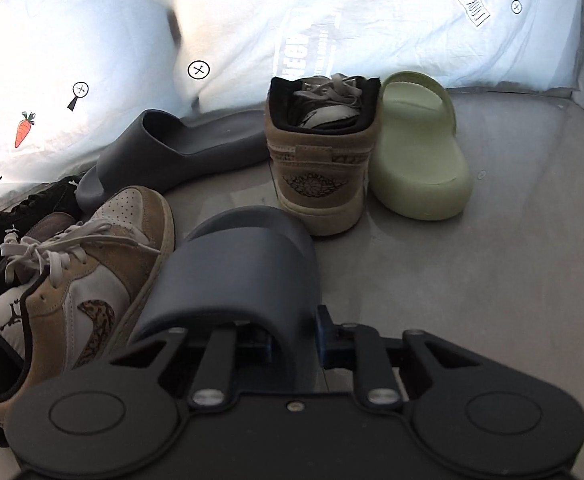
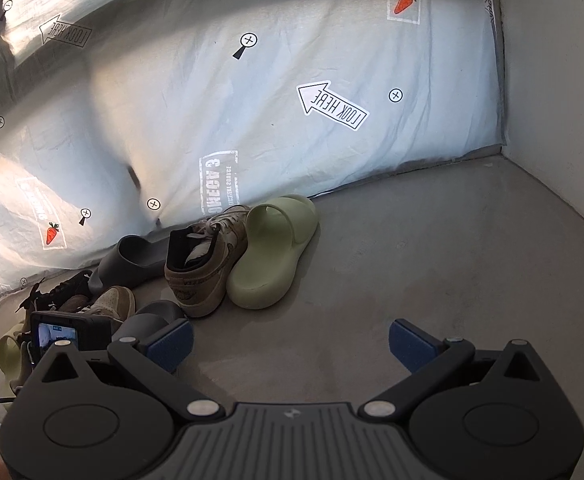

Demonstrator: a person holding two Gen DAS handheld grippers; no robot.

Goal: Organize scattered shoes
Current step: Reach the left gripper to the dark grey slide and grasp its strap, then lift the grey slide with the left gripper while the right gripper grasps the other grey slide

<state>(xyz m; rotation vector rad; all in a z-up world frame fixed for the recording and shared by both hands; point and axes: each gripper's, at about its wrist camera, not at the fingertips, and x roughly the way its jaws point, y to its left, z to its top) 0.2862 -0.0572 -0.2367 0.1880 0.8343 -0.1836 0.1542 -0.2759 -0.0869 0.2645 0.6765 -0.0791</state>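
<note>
Though its sole is hidden behind the left gripper (image 1: 294, 346), the dark slide (image 1: 243, 276) has its strap pinched there; the right gripper (image 2: 290, 347) gapes empty.

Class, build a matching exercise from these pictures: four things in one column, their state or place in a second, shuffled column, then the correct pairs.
1. dark grey foam slide
2. pale green foam slide
3. tan suede sneaker
4. right gripper

A. open, holding nothing
B. heel towards the left wrist camera, standing upright
C. clamped by the left gripper
D. rightmost shoe by the printed sheet

Pairs: 1-C, 2-D, 3-B, 4-A
</note>
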